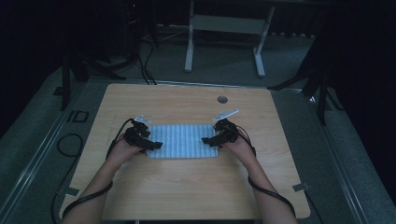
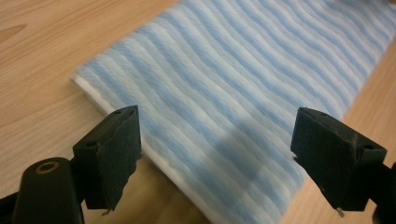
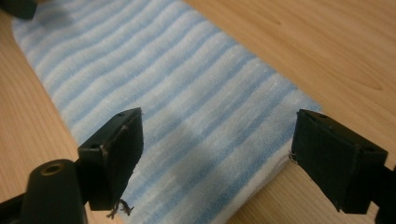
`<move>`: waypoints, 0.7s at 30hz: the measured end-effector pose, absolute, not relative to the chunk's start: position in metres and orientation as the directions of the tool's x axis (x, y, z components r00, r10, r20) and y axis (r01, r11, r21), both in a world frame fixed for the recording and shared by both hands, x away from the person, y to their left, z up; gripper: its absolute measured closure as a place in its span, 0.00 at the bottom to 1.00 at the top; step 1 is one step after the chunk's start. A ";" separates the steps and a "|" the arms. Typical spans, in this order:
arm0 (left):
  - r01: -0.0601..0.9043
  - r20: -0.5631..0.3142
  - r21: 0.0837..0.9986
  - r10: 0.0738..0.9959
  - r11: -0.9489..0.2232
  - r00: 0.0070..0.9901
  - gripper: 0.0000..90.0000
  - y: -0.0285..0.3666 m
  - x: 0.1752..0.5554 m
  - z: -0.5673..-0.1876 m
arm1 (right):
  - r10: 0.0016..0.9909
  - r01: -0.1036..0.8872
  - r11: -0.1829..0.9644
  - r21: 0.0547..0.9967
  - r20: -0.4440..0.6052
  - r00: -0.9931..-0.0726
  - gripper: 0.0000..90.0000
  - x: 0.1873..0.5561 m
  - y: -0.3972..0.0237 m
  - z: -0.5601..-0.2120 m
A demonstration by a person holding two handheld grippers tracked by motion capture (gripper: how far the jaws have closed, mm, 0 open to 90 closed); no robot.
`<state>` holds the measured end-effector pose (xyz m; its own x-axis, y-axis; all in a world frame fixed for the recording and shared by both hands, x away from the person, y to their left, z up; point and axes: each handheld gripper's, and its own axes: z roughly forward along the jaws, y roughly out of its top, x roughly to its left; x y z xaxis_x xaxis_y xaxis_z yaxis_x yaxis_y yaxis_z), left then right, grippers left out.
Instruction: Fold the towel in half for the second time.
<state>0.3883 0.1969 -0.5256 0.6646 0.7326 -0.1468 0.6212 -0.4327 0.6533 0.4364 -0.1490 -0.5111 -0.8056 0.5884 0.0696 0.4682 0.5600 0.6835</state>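
Between the wide-open left tongs (image 1: 156,145) and right tongs (image 1: 206,140) lies the striped cloth (image 1: 182,140).

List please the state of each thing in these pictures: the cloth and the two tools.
Striped cloth: folded into a flat rectangle, lying on the wooden table, held by neither tool.
Left tool: open, jaws wide over the cloth's left end.
Right tool: open, jaws wide over the cloth's right end.

cloth (image 2: 243,79): was soft, fuzzy fabric with blue and white stripes
table (image 1: 187,177): was smooth, light wood with a slight shine
left gripper (image 2: 217,154) pads: were black, matt, rough foam
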 end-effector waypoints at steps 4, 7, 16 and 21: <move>0.606 -0.108 0.654 0.736 -0.454 0.668 0.02 0.198 0.374 -0.530 | 0.576 0.437 0.568 0.697 0.043 -0.816 0.13 0.427 -0.155 -0.515; 0.609 -0.104 0.660 0.749 -0.440 0.654 0.02 0.204 0.366 -0.532 | 0.582 0.429 0.563 0.706 0.030 -0.813 0.13 0.421 -0.161 -0.516; 0.606 -0.103 0.690 0.775 -0.396 0.624 0.02 0.225 0.342 -0.537 | 0.593 0.399 0.566 0.721 -0.020 -0.805 0.13 0.404 -0.190 -0.520; 0.608 -0.108 0.693 0.779 -0.386 0.618 0.02 0.235 0.331 -0.542 | 0.617 0.422 0.550 0.720 -0.010 -0.787 0.13 0.395 -0.210 -0.530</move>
